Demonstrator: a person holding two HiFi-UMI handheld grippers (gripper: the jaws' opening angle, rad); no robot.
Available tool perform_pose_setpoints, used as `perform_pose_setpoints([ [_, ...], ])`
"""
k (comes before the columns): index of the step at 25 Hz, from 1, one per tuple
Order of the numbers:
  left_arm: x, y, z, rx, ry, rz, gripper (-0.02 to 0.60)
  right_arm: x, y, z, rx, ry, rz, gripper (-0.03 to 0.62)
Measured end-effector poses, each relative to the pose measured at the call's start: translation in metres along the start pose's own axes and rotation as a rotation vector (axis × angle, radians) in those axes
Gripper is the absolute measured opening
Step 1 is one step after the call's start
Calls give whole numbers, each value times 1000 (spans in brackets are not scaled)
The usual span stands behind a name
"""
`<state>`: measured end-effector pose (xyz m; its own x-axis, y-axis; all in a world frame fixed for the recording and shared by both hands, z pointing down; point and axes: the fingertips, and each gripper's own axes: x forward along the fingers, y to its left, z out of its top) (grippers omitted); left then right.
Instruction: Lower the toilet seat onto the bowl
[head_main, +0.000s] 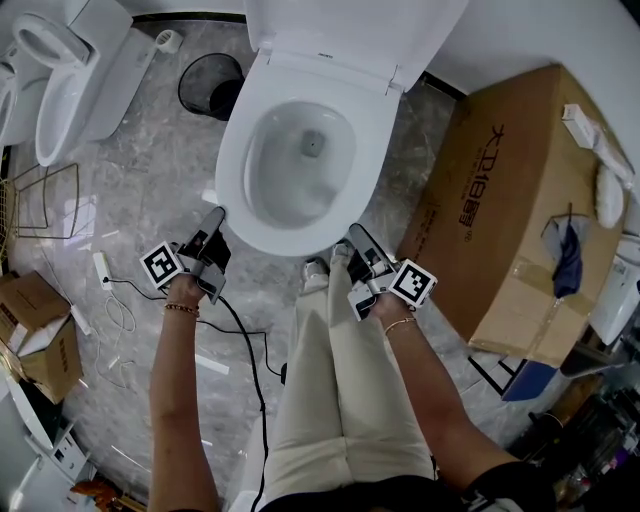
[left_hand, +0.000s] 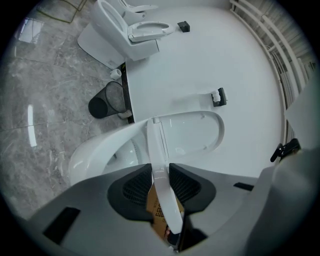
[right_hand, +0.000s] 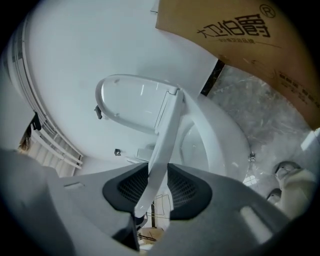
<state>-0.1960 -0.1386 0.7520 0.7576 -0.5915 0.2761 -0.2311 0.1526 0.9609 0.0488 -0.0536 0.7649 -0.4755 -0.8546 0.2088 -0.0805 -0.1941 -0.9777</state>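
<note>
The white toilet seat (head_main: 232, 170) hangs over the bowl (head_main: 300, 160), with the lid (head_main: 350, 30) upright against the wall behind. My left gripper (head_main: 215, 218) is shut on the seat's front left edge, and my right gripper (head_main: 352, 238) is shut on its front right edge. In the left gripper view the seat (left_hand: 159, 150) runs edge-on between the pads of my left gripper (left_hand: 160, 182), standing between the lid (left_hand: 192, 131) and the bowl (left_hand: 95, 150). The right gripper view shows the same thin seat (right_hand: 166, 132) pinched by my right gripper (right_hand: 157, 182), lid (right_hand: 130, 102) behind it.
A black wastebasket (head_main: 210, 85) stands left of the toilet. A large cardboard box (head_main: 510, 200) sits close on the right. Another toilet (head_main: 60, 70) is at the far left. Cables (head_main: 240, 340) and small boxes (head_main: 35, 330) lie on the marble floor. The person's legs (head_main: 340, 380) stand before the bowl.
</note>
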Motion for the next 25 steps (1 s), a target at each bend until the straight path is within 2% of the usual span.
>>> perform_pose_setpoints([
  [13,3,22,-2,-26,-13,19,103,2,-18,-2,51,17,-9,106],
  [25,8,43,-5,-12,-24,46,103,7,-36,-5,57,39,-44,104],
])
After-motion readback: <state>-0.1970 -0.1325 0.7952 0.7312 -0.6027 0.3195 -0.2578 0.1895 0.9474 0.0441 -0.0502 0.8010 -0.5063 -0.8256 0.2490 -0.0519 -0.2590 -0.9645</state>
